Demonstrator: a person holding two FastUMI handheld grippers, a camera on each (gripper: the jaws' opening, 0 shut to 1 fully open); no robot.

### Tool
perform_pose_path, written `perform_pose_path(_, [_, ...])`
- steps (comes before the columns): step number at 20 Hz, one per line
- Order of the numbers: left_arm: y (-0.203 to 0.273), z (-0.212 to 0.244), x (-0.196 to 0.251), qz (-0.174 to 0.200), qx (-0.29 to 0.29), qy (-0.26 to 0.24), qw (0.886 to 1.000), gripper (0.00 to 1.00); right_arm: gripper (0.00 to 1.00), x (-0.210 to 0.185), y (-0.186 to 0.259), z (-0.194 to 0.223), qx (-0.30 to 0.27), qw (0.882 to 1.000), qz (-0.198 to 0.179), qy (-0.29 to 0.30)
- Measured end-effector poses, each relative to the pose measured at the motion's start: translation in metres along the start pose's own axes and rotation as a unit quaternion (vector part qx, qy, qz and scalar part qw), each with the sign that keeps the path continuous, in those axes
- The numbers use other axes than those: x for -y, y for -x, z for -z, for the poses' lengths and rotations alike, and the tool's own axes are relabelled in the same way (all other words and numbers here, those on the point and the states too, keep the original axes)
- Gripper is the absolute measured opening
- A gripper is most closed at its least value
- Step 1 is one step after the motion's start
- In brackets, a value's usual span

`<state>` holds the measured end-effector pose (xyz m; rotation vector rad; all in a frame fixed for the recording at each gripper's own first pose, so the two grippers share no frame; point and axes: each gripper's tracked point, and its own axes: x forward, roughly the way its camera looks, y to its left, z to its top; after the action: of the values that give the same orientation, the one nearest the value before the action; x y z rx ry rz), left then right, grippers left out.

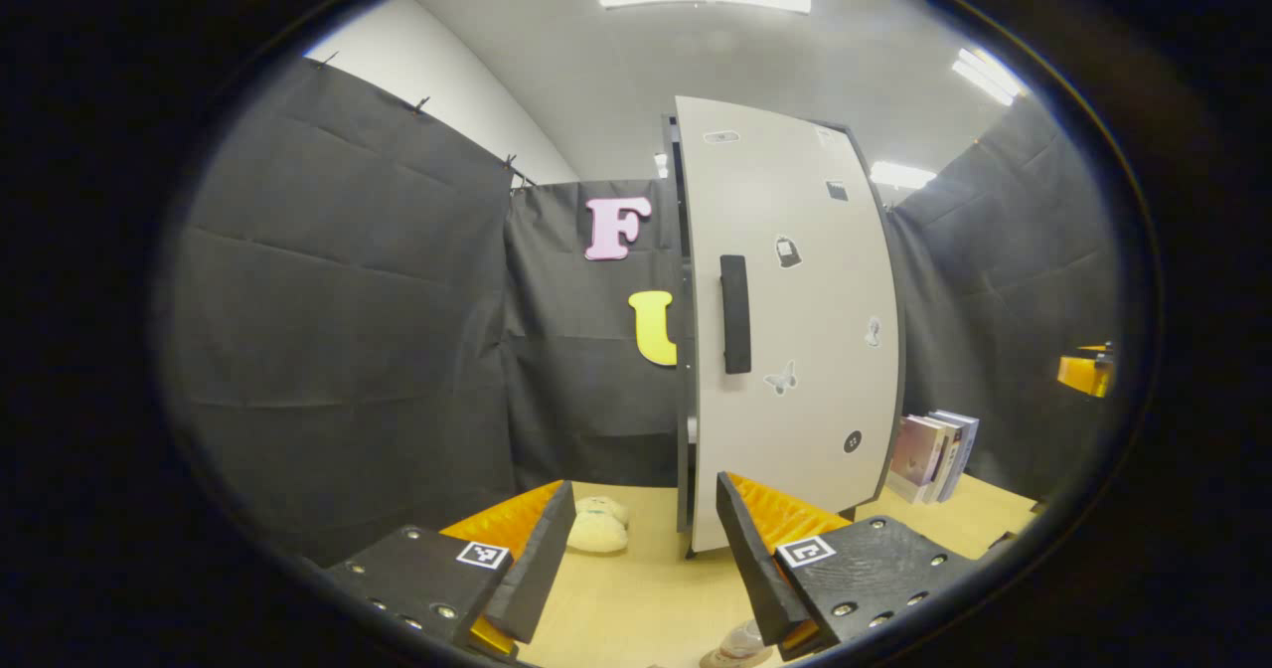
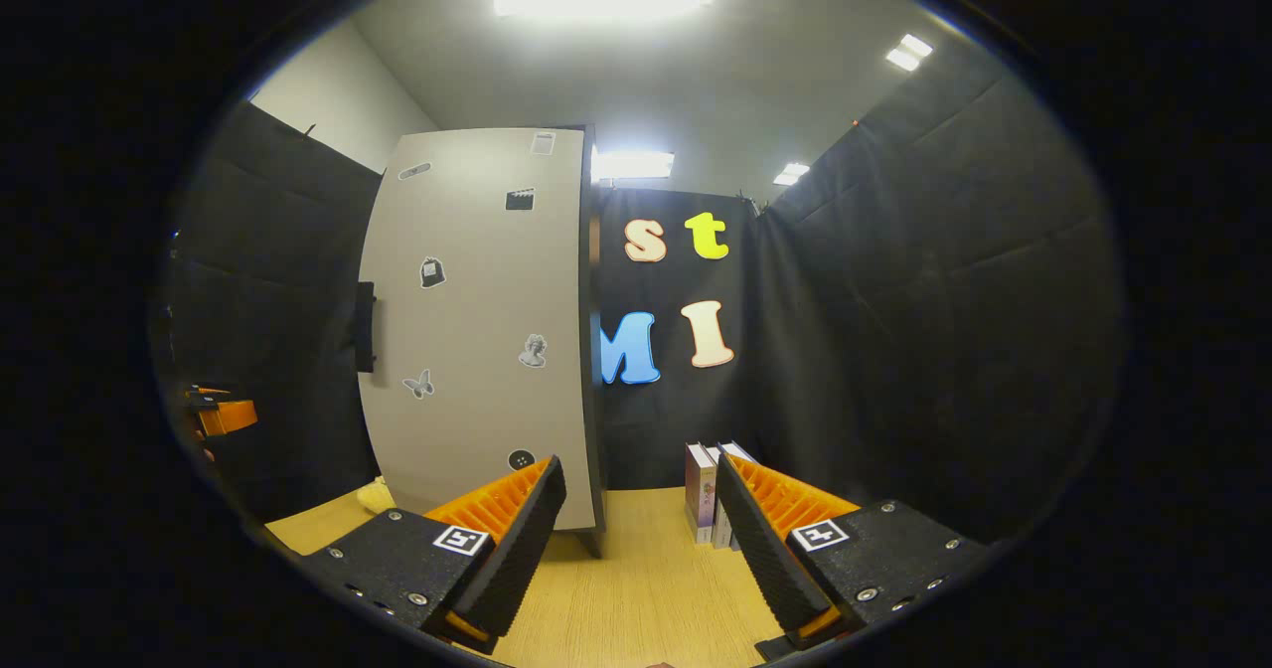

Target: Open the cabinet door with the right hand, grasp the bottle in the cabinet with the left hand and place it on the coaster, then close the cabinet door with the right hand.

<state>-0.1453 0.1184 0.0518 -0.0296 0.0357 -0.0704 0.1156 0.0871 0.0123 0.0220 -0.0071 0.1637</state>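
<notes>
A tall cabinet stands on the wooden table, its pale grey door (image 1: pixel 795 330) lying shut against the dark body. The door carries a black vertical handle (image 1: pixel 735 315) and several stickers. My left gripper (image 1: pixel 644 489) is open and empty, a short way in front of the door's handle side. A small clear bottle-like thing (image 1: pixel 735 643) peeks out at the bottom edge, partly hidden by one finger. In the right gripper view the door (image 2: pixel 477 330) and its handle (image 2: pixel 365 327) are at the left. My right gripper (image 2: pixel 638 464) is open, empty and points past the hinge side.
A cream plush toy (image 1: pixel 599 529) lies on the table left of the cabinet. Several books (image 2: pixel 708 494) stand upright to its right, also seen as books (image 1: pixel 932 454). The other gripper (image 1: pixel 1085 372) shows at the far right, and the other gripper (image 2: pixel 224 412) at the far left.
</notes>
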Motion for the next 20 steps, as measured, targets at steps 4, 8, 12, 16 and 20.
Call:
perform_pose_path(4, [0.000, 0.003, -0.007, -0.006, -0.002, 0.002, 1.000, 0.82, 0.94, -0.003, -0.002, 0.003, -0.003, 1.000, 0.002, -0.006])
perform_pose_path(8, [-0.001, 0.006, -0.010, -0.009, -0.002, -0.001, 1.000, 0.82, 0.95, -0.006, -0.004, 0.001, -0.001, 1.000, 0.003, -0.009])
perform_pose_path(12, [-0.003, 0.006, -0.013, -0.010, 0.000, -0.001, 1.000, 0.87, 0.94, -0.010, -0.006, 0.000, 0.002, 1.000, 0.002, -0.005])
perform_pose_path(16, [-0.002, 0.011, -0.015, -0.014, -0.001, -0.001, 1.000, 0.87, 0.95, -0.013, -0.008, 0.001, 0.000, 1.000, -0.001, -0.004])
perform_pose_path(20, [-0.005, 0.012, -0.016, -0.015, 0.000, -0.004, 1.000, 0.82, 0.94, -0.014, -0.010, 0.001, 0.000, 1.000, 0.000, -0.004])
